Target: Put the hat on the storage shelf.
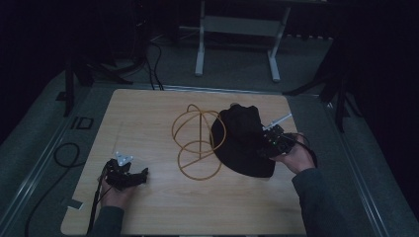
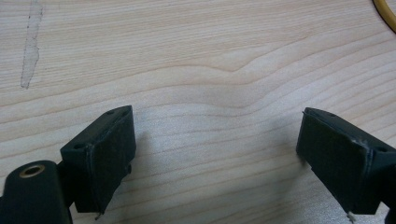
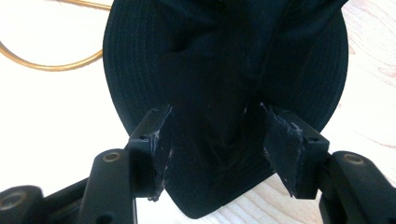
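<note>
A black cap [image 1: 242,140] lies on the wooden table [image 1: 148,113], its crown leaning against a gold wire hat stand [image 1: 197,140]. My right gripper [image 1: 267,143] comes in from the cap's right side. In the right gripper view its jaws [image 3: 215,135] press on a bunched fold of the cap [image 3: 224,60], with the round brim spread out beyond and a piece of the gold wire [image 3: 46,65] at upper left. My left gripper [image 1: 143,175] rests low near the table's front left. It stands open [image 2: 215,140] over bare wood, with nothing between its jaws.
A strip of worn tape [image 2: 30,51] marks the wood ahead of the left gripper, and the gold wire [image 2: 387,14] shows at the far corner. A white desk frame [image 1: 237,44] stands behind the table. A cable [image 1: 64,153] loops on the floor at left.
</note>
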Tool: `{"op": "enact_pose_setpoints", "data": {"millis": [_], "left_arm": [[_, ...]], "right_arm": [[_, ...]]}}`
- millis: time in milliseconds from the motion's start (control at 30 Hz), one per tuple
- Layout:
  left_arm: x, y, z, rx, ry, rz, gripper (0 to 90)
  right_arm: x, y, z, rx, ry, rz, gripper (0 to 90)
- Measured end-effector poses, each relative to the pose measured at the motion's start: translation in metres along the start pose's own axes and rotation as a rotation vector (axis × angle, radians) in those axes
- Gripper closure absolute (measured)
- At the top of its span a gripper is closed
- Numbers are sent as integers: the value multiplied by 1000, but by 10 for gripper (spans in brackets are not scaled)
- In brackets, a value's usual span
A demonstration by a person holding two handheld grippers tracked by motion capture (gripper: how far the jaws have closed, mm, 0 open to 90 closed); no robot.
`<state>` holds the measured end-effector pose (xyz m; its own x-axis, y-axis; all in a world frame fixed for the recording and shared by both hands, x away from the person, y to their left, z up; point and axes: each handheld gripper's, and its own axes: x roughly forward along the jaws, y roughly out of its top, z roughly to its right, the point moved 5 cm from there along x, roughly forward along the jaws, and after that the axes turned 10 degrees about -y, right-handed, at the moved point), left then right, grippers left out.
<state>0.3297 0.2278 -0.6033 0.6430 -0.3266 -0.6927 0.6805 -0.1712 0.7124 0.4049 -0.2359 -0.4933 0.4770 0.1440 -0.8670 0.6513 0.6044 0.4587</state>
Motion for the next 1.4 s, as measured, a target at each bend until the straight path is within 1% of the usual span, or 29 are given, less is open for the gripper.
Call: {"op": "enact_pose_setpoints", "data": {"millis": [167, 400, 433, 667, 767, 867, 900, 933, 1000, 1033, 1067, 1100, 1133, 1167, 1267, 1400], "left_arm": [[0, 0, 0, 0, 0, -1, 123], [0, 0, 0, 0, 0, -1, 122], [0, 0, 0, 0, -1, -1, 122], [0, 0, 0, 1, -1, -1, 121], [0, 0, 0, 1, -1, -1, 121], [0, 0, 0, 1, -1, -2, 121], [0, 0, 0, 2, -1, -3, 121], [0, 0, 0, 2, -1, -3, 121], [0, 0, 0, 2, -2, -3, 120], [0, 0, 0, 2, -2, -3, 120], [0, 0, 0, 2, -2, -3, 120], [0, 0, 0, 2, -2, -3, 120], [0, 0, 0, 2, -2, -3, 120], [0, 0, 0, 2, -2, -3, 119], [0, 0, 0, 2, -2, -3, 119], [0, 0, 0, 2, -2, -3, 119]], "right_arm": [[5, 10, 1, -2, -3, -19, 398], [12, 21, 1, 5, -1, -42, 401], [14, 25, 1, 5, -4, -47, 411], [18, 33, 3, 17, 6, -65, 458], [22, 39, 4, 26, 23, -81, 505], [24, 42, 5, 29, 29, -91, 530], [26, 44, 6, 35, 34, -109, 573], [26, 44, 6, 35, 34, -109, 573], [28, 44, 7, 37, 46, -125, 634], [29, 45, 7, 37, 69, -132, 694], [29, 45, 7, 37, 69, -132, 694], [29, 45, 7, 33, 73, -133, 734], [29, 46, 8, 27, 83, -136, 799], [28, 46, 9, 26, 85, -135, 831], [26, 47, 9, 17, 80, -137, 855], [23, 49, 9, 10, 72, -120, 866]]}}
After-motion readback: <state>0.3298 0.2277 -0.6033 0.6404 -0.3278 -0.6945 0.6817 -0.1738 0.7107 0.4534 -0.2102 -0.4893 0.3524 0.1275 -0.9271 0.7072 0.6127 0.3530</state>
